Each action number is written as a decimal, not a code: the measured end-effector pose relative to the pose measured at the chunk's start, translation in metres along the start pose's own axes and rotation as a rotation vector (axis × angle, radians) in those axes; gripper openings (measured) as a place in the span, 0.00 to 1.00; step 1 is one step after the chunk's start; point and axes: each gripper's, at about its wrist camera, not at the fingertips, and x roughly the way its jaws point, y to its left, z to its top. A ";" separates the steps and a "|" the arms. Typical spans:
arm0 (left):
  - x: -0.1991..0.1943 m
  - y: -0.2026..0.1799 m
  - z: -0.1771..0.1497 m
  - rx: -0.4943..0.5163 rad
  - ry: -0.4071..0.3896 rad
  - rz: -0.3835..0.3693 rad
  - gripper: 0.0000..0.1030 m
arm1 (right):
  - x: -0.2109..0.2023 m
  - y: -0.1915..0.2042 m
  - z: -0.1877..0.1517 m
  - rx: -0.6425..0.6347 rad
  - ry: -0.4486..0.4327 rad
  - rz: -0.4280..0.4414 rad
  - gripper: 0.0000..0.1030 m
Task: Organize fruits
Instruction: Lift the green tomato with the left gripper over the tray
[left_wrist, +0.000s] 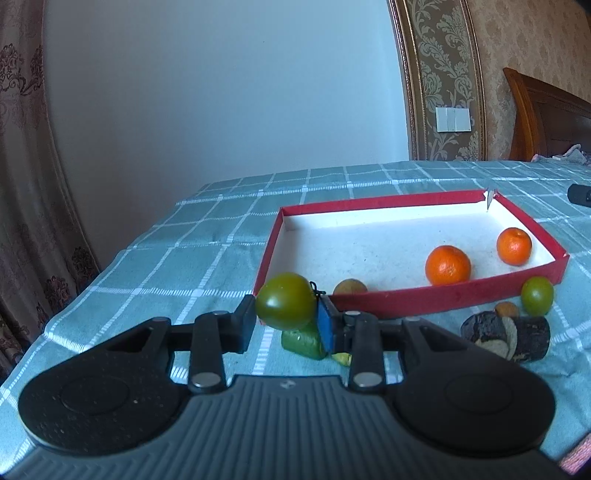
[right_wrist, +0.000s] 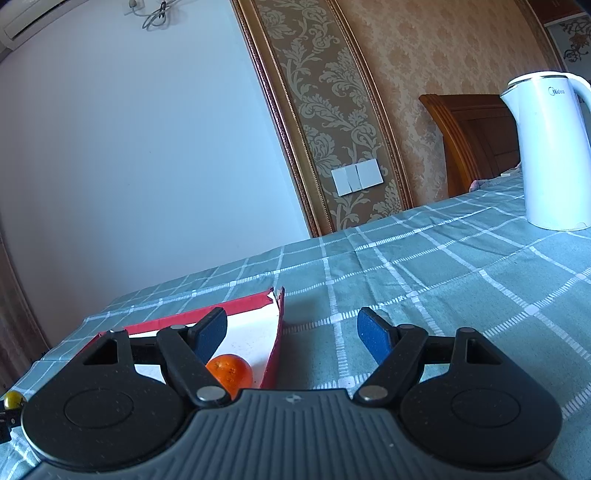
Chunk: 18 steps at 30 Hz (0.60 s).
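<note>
My left gripper (left_wrist: 286, 314) is shut on a green tomato (left_wrist: 285, 300) and holds it above the cloth, just before the near left corner of the red-walled white tray (left_wrist: 369, 206). Two oranges (left_wrist: 447, 265) (left_wrist: 513, 246) lie in the tray's right part. A tan fruit (left_wrist: 349, 286) sits inside by the near wall. A second green tomato (left_wrist: 537, 295) rests outside the tray's right corner. My right gripper (right_wrist: 291, 332) is open and empty, over the tray's right wall (right_wrist: 275, 354), with an orange (right_wrist: 231, 373) below its left finger.
A green wrapped item (left_wrist: 303, 341) lies under the held tomato. A dark cylinder (left_wrist: 506, 334) and a small brown fruit (left_wrist: 506, 308) lie right of it. A white kettle (right_wrist: 550, 151) stands far right on the checked cloth (right_wrist: 443, 280). The table edge runs along the left.
</note>
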 end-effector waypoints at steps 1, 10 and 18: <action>0.002 -0.003 0.005 0.006 -0.007 0.001 0.31 | 0.000 0.000 0.000 -0.001 0.000 0.000 0.75; 0.039 -0.017 0.034 0.002 0.026 0.025 0.31 | 0.000 0.002 -0.001 0.001 0.002 0.002 0.75; 0.057 -0.017 0.032 0.005 0.059 0.053 0.31 | 0.001 0.003 -0.002 0.003 0.004 0.004 0.75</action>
